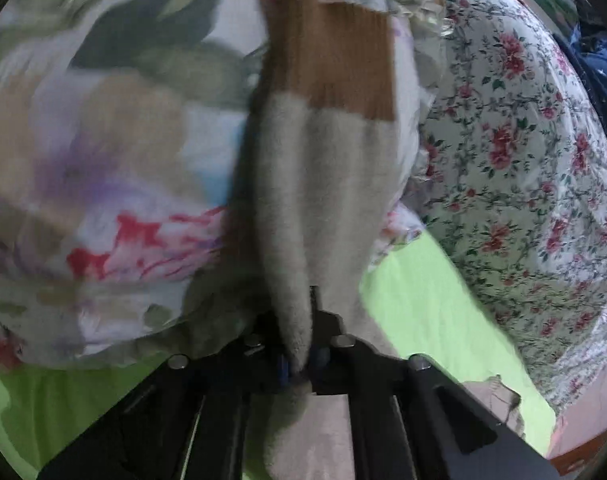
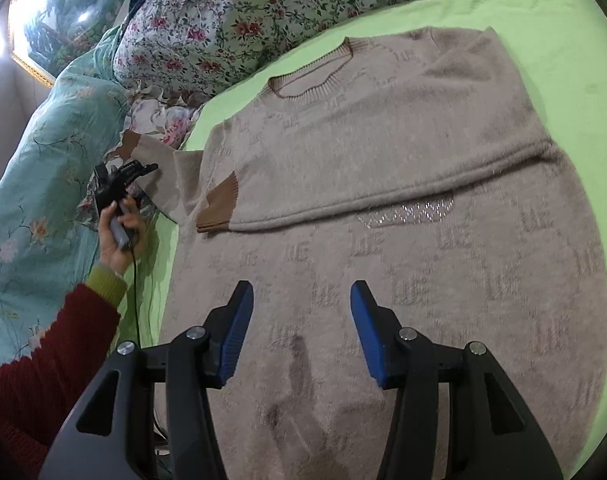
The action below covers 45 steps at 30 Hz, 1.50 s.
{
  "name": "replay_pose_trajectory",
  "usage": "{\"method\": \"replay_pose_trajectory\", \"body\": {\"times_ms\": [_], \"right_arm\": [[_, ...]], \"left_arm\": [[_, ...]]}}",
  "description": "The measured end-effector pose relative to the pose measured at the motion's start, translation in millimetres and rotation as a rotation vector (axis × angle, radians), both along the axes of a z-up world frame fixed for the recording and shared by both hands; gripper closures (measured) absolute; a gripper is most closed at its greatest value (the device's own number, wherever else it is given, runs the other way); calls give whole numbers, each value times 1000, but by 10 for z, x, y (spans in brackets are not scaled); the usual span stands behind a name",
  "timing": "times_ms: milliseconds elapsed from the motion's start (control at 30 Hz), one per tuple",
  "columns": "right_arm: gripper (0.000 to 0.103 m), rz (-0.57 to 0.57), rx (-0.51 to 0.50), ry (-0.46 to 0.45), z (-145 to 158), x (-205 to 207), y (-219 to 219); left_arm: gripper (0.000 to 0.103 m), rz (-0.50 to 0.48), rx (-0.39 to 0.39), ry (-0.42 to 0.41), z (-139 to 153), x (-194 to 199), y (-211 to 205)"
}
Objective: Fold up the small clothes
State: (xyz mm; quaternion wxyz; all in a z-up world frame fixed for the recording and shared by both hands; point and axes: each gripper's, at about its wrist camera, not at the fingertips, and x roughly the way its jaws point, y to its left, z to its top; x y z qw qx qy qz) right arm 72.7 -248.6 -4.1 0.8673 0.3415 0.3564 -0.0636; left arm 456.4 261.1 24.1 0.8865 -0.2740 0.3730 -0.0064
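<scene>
Left wrist view: the left claw is clenched on the sweater's sleeve, lifted above the bed.

Right wrist view: the right claw hangs released over the sweater. One sleeve is already folded across; the other sleeve and the body fold remain.

Sweater spread flat on bed sheet, bedding piled along far and left sides.

The sweater lies on the sheet, neck opening toward the far side. One sleeve is folded across the chest, its cuff at the left edge of the body. The other sleeve extends left off the body, clamped in the left gripper, beside the person's hand. The quilt lies behind the sweater; a second cover lies to the left. The right gripper stands over the lower body, jaws apart.
</scene>
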Motion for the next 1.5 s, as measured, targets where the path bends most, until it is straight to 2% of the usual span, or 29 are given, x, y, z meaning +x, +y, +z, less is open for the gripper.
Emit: {"method": "replay_pose_trajectory", "body": {"times_ms": [67, 200, 367, 600, 667, 733, 800, 933, 1000, 1100, 1200, 1267, 1333, 1433, 1500], "right_arm": [[51, -3, 8, -3, -18, -16, 0], [51, -14, 12, -21, -4, -52, -18], [51, -49, 14, -56, 57, -205, -72], [51, -119, 6, -78, 123, -468, -230], [51, -148, 5, -91, 143, -572, -304], [51, -168, 6, -94, 144, -639, -368], [51, -188, 12, -92, 139, -689, -420], [51, -215, 14, -98, 166, -805, -495], [51, -221, 10, -101, 181, -838, -510], [51, -222, 3, -104, 212, -853, -520], [51, -209, -8, -105, 245, -802, -511], [51, -187, -20, -105, 271, -717, -488], [51, -156, -40, -98, 292, -600, -447], [51, -71, -88, -86, 340, -318, -320], [51, -6, -156, -76, 382, -113, -197]], "left_arm": [[100, -12, 45, -46, 144, -115, -107], [100, -101, 116, -135, 388, -507, -492], [100, -237, 135, -183, 511, -937, -1141], [100, -473, 100, -248, 588, -1540, -2291], [99, -551, 95, -245, 524, -1643, -2678], [99, -630, 123, -226, 410, -1745, -3032], [99, -709, 172, -173, 175, -1756, -3476], [98, -804, 227, -70, -254, -1721, -3985], [97, -830, 259, -21, -420, -1724, -4112], [94, -845, 239, 22, -546, -1761, -4071], [79, -861, 202, 51, -557, -1847, -3954], [60, -864, 193, 54, -518, -1969, -3811], [53, -868, 195, 54, -472, -2112, -3610], [51, -868, 223, 54, -423, -2312, -3283], [51, -831, 249, 46, -376, -2396, -2979]]}}
